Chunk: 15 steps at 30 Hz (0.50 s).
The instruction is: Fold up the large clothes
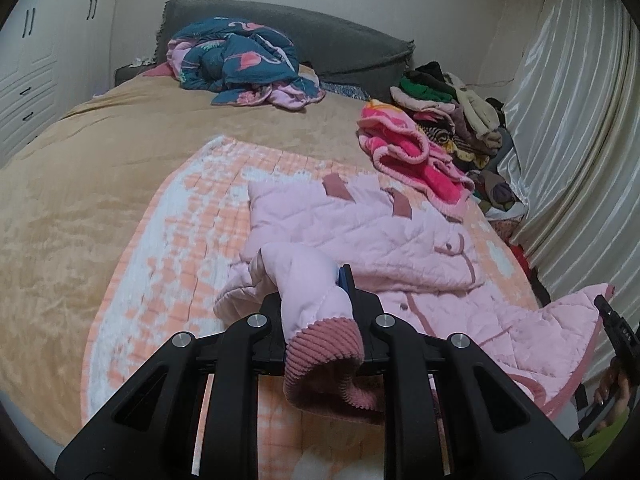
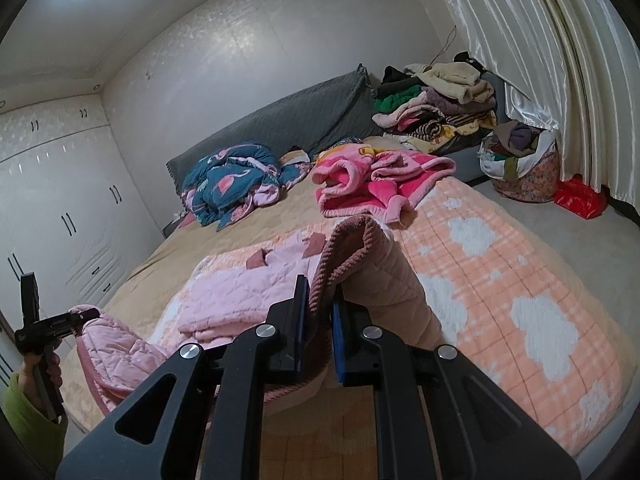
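Observation:
A pale pink quilted jacket (image 1: 360, 232) lies on the orange-and-white checked blanket (image 1: 172, 240) on the bed. In the left wrist view my left gripper (image 1: 310, 288) is shut on a sleeve, whose dusty-pink corduroy cuff (image 1: 324, 344) hangs back over the fingers. In the right wrist view my right gripper (image 2: 320, 292) is shut on another corduroy-edged part of the jacket (image 2: 224, 292), and that cloth arches up over the blue pads. Both held parts are lifted off the bed. Each gripper shows at the edge of the other's view: right gripper (image 1: 612, 320), left gripper (image 2: 80, 316).
A teal flamingo quilt (image 1: 240, 60) lies bunched by the grey headboard (image 1: 320, 32). A hot-pink fleece blanket (image 1: 404, 148) and a pile of clothes (image 1: 448, 112) sit at the right. White curtains (image 1: 580, 120), a wardrobe (image 2: 60, 200), a full laundry basket (image 2: 520, 164) and a red bag (image 2: 580, 200) surround the bed.

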Motion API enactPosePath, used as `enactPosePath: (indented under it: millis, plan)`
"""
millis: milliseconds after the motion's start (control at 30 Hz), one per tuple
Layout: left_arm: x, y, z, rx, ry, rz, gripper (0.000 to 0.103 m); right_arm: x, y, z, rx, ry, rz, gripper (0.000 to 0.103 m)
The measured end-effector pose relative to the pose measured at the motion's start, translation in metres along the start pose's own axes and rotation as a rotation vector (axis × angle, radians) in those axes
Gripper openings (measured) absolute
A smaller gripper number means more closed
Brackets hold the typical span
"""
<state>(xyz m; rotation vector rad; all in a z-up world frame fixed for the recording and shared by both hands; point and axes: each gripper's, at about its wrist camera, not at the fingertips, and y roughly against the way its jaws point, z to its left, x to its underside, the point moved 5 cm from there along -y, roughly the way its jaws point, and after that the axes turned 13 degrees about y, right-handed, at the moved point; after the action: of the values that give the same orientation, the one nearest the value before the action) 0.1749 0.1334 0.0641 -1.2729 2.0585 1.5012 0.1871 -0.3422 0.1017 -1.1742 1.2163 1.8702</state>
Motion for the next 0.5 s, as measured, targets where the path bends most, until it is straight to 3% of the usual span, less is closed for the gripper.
enactPosePath:
  millis: [500]
  plan:
    - [-0.044,0.002,-0.014,0.0,0.02,-0.067,0.011,-0.058,-0.027,0.002,0.038,0.058,-0.008,0.01]
